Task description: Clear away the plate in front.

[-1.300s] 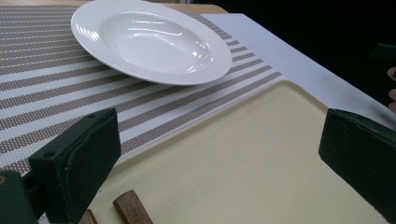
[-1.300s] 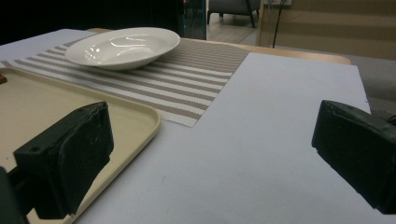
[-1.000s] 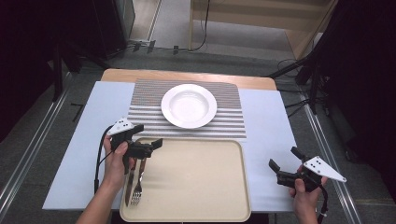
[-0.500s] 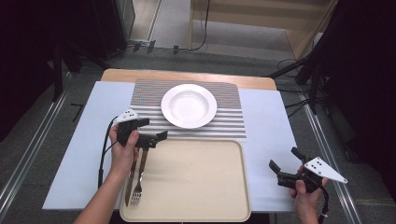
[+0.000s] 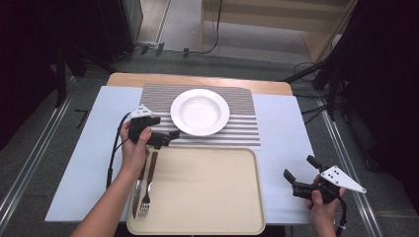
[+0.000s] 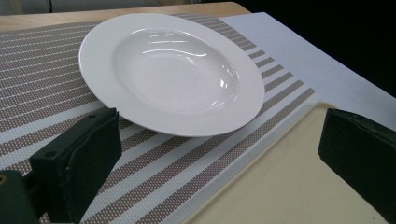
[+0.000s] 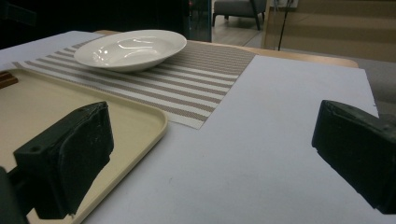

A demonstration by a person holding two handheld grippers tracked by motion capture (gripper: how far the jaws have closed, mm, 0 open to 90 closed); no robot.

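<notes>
The left gripper [image 5: 170, 136] hovers with jaws wide apart, the white plate [image 5: 199, 111] just ahead of it. The right gripper [image 5: 299, 174] is also spread open, well apart from the plate.

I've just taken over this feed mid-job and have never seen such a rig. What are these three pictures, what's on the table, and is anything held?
There is no robot arm: a person holds a two-jaw tool in each hand. The high view looks down on the table from the person's side. There the left gripper hovers at the near-left rim of the round white ceramic soup plate, which sits on a brown-and-white striped placemat. The right gripper waits over the pale blue table cover, right of the beige plastic tray. A wooden-handled knife and fork lie on the tray's left side. The other two pictures come from cameras riding on each gripper, looking along its black jaws. Both jaw pairs stand wide apart; nothing is held.
</notes>
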